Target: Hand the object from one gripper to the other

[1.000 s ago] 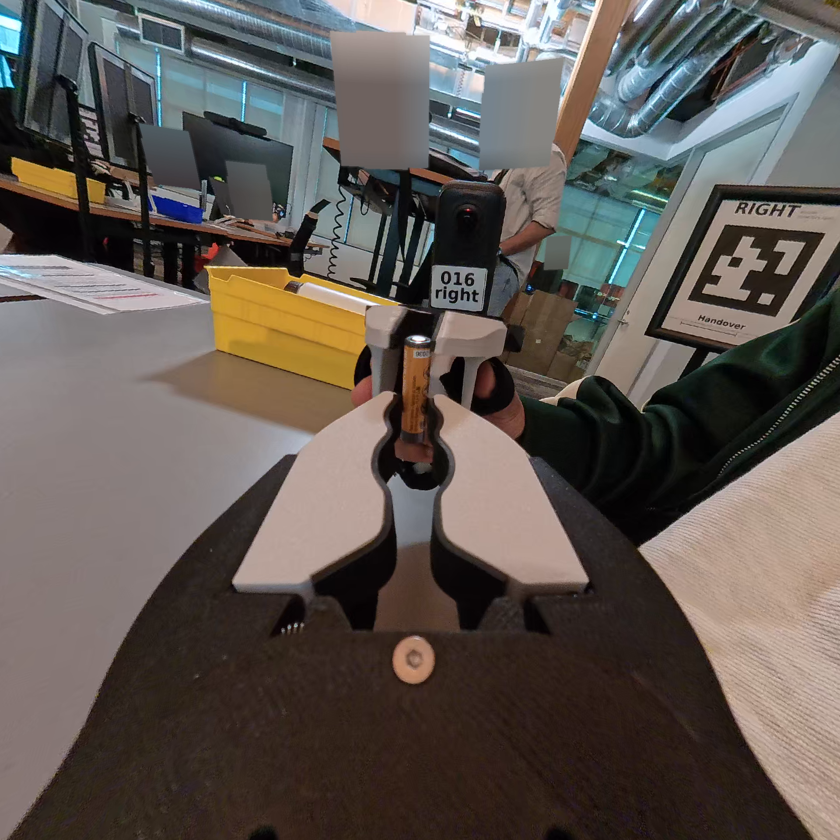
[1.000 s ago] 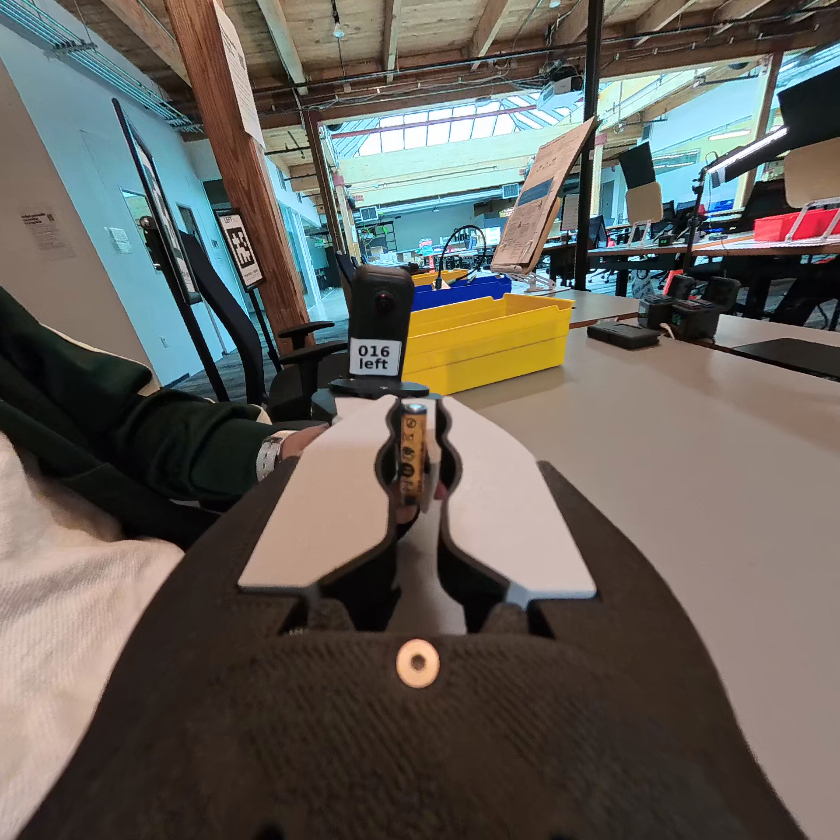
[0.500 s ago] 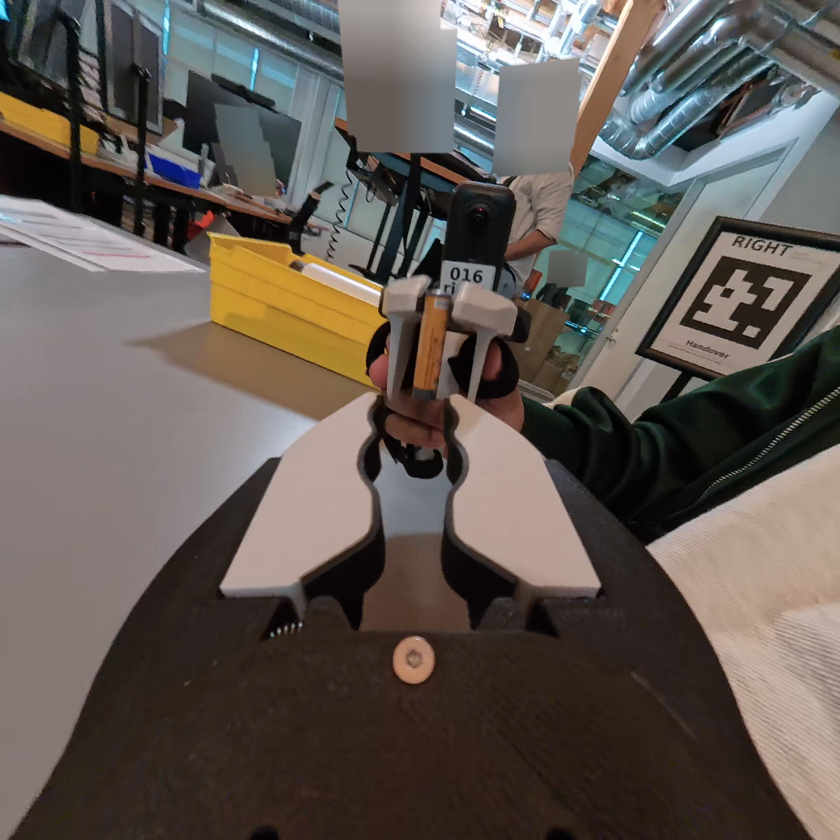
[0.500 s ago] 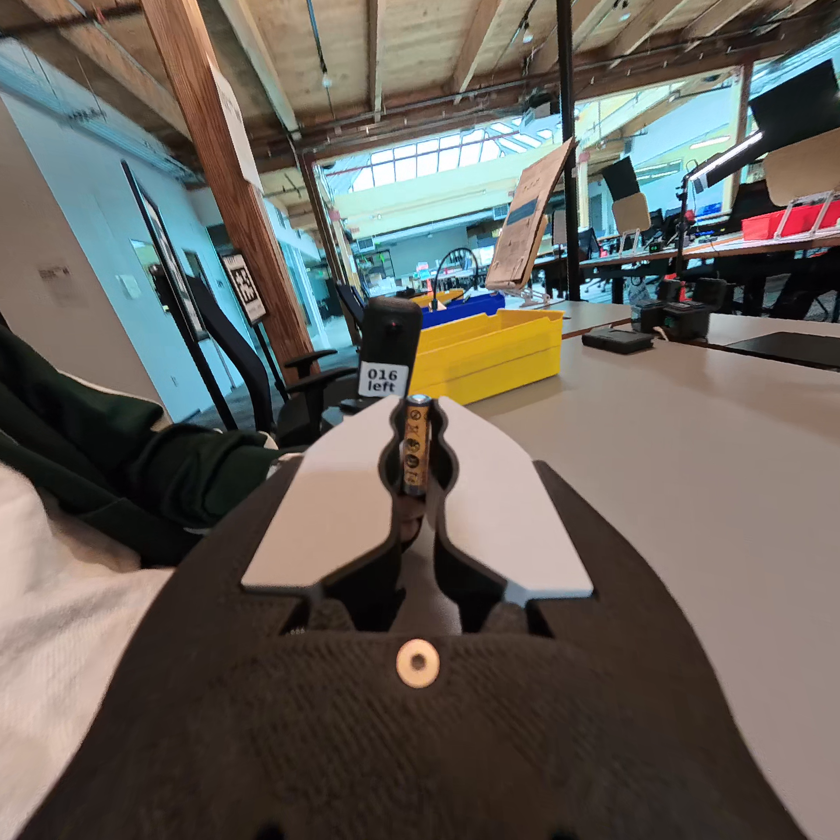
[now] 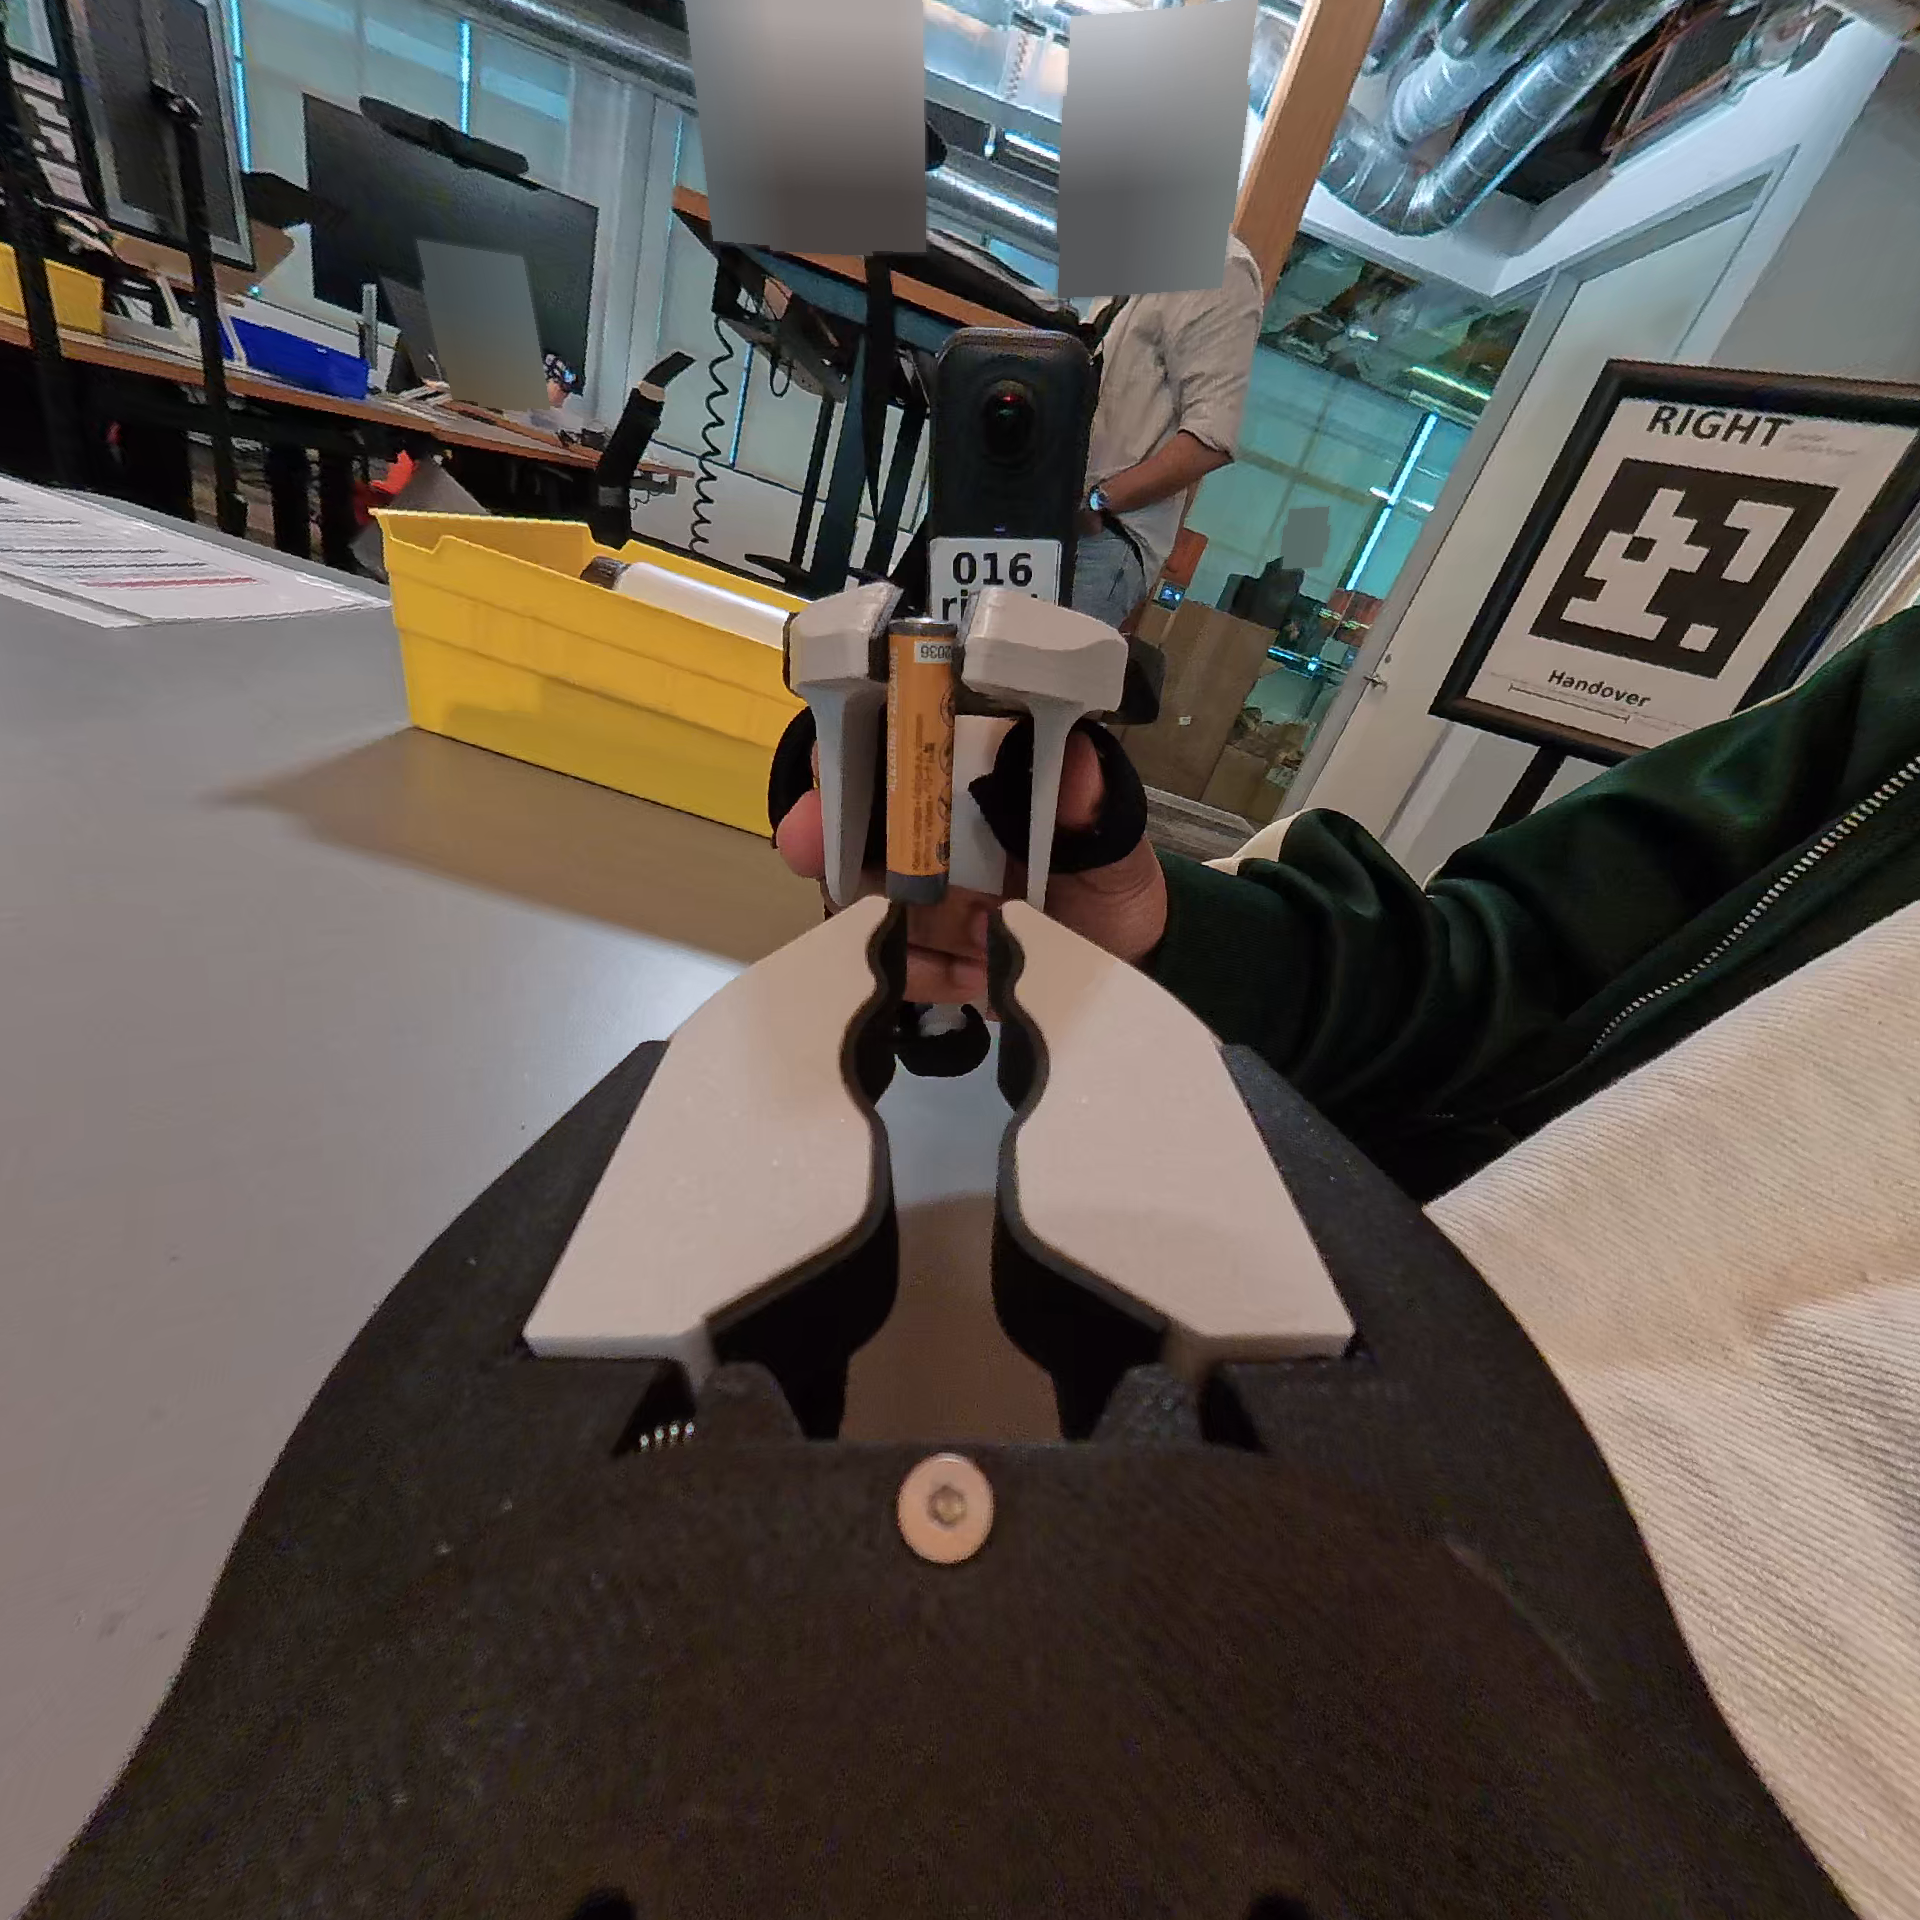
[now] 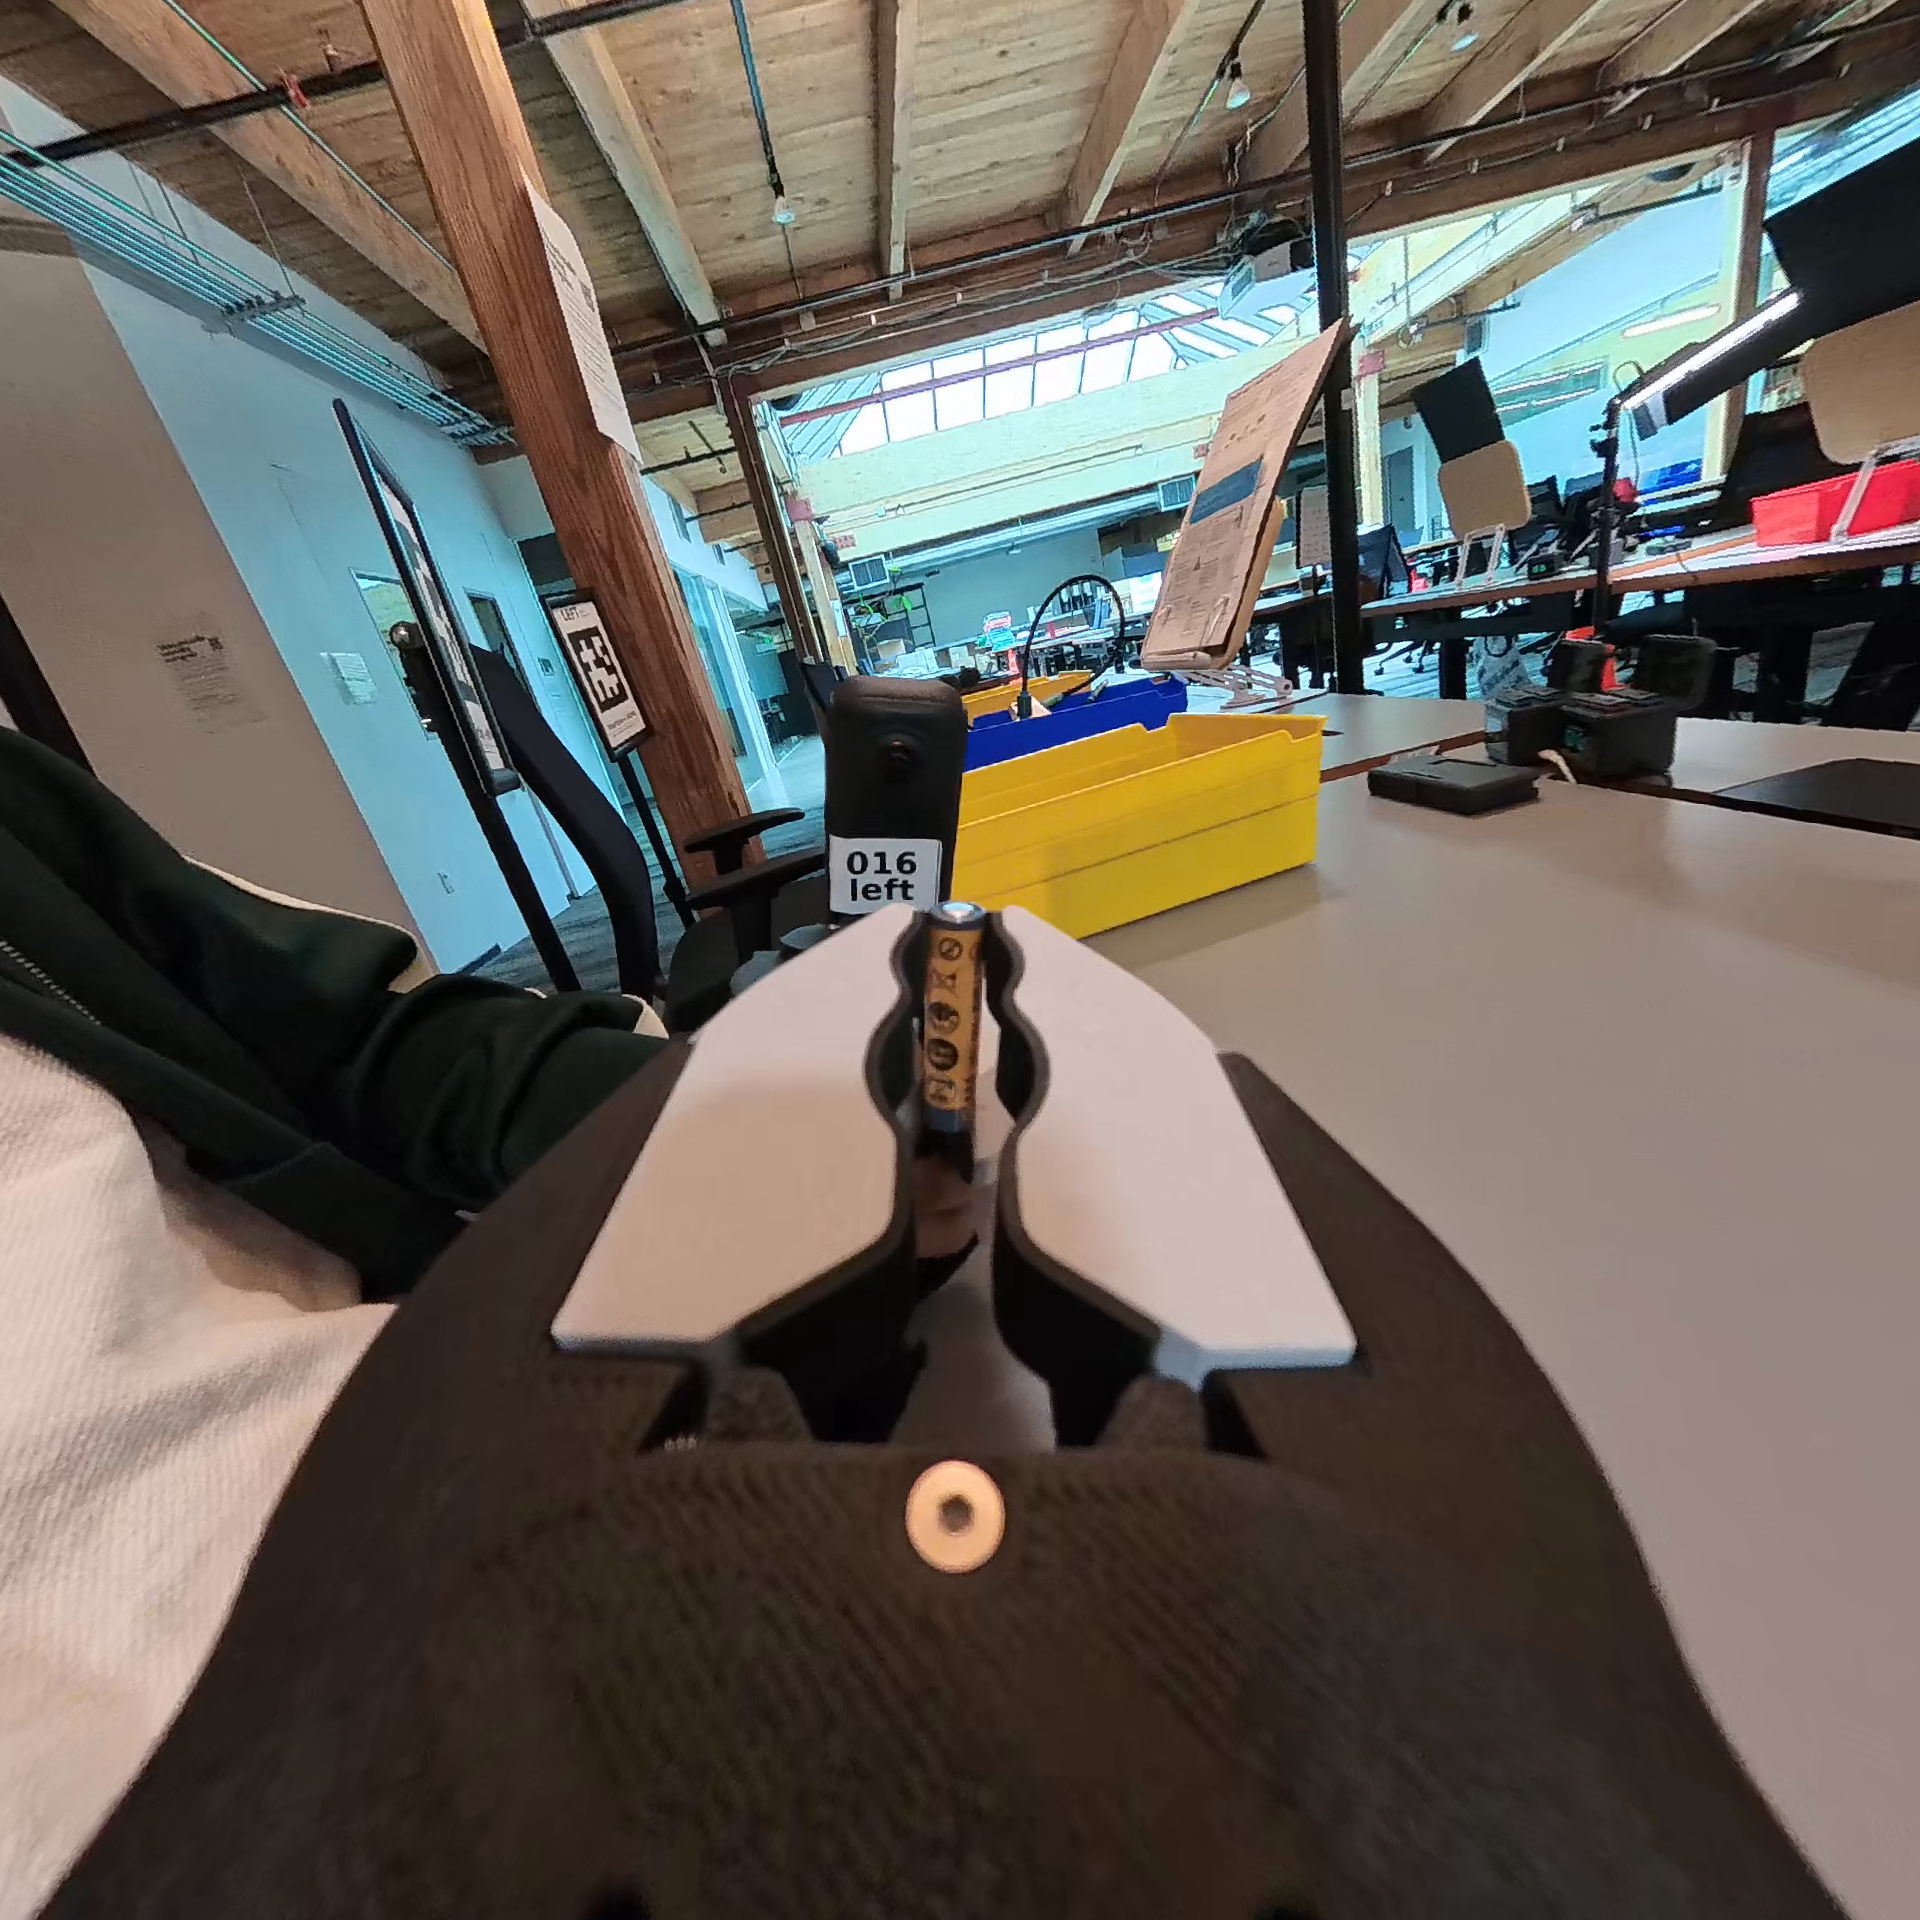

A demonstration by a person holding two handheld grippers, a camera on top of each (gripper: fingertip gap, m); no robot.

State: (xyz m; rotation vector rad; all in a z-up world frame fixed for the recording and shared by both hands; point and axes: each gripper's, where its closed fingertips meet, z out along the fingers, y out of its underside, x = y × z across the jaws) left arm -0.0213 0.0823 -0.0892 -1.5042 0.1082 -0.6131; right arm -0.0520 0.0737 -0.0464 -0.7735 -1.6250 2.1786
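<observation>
An orange-and-black battery [image 5: 920, 769] stands upright between the grey fingers of my right gripper [image 5: 935, 675], which faces me a short way ahead in the left wrist view. My left gripper [image 5: 942, 920] is empty, its fingers slightly apart, with the tips just below and in front of the battery's lower end and apart from it. In the right wrist view my right gripper [image 6: 956, 925] is shut on the battery [image 6: 954, 1018]. The left gripper's black camera body [image 6: 894, 769] shows just behind; its fingers are hidden.
A grey table [image 5: 260, 1039] lies under both grippers. A yellow bin [image 5: 582, 665] stands on it behind them, also in the right wrist view [image 6: 1132, 821] with a blue bin [image 6: 1070, 717] behind. Black devices [image 6: 1455, 784] sit at the far right. A framed marker sign [image 5: 1683, 561] stands beside the table. My hands' fingertips stand some 5 centimeters from each other.
My left gripper has let go of the battery, opened and drawn back. My right gripper keeps the battery and now holds it alone, slightly higher.
</observation>
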